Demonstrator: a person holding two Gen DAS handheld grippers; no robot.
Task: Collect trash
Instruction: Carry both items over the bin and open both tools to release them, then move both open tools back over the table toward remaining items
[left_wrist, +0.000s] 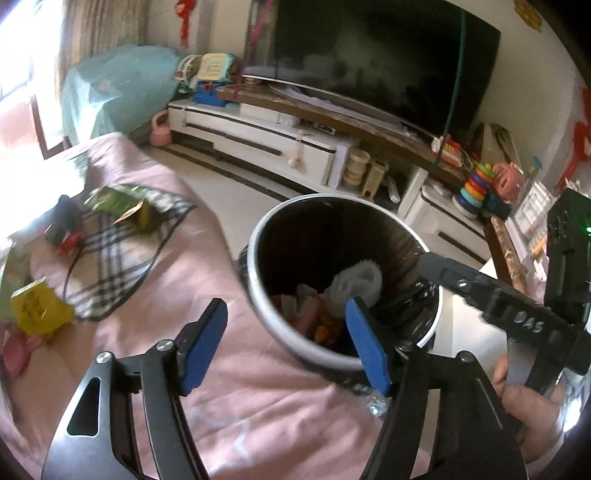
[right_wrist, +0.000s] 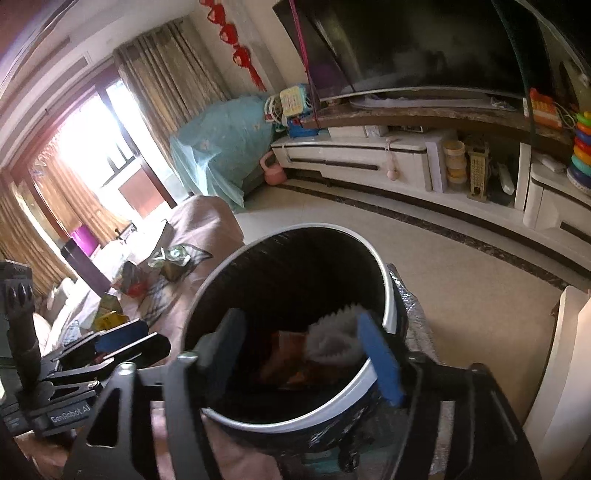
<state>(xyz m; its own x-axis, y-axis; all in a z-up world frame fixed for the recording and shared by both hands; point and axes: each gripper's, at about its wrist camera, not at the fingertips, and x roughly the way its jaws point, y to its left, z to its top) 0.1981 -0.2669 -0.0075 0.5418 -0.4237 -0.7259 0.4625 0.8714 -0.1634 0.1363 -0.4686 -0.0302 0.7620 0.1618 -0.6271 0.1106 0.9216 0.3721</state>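
My left gripper (left_wrist: 286, 347) and right gripper (right_wrist: 308, 356) hang with jaws apart and empty at the trash bin (left_wrist: 258, 295).

The round, white-rimmed, dark-lined bin beside the pink-covered sofa (left_wrist: 229, 369) holds a crumpled white tissue (left_wrist: 356, 282) and orange scraps (left_wrist: 325, 326); a yellow wrapper (left_wrist: 38, 308) and green packet (left_wrist: 118, 199) lie on the sofa.

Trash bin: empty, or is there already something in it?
Partly filled. The trash bin holds a white fuzzy piece and orange scraps at the bottom.
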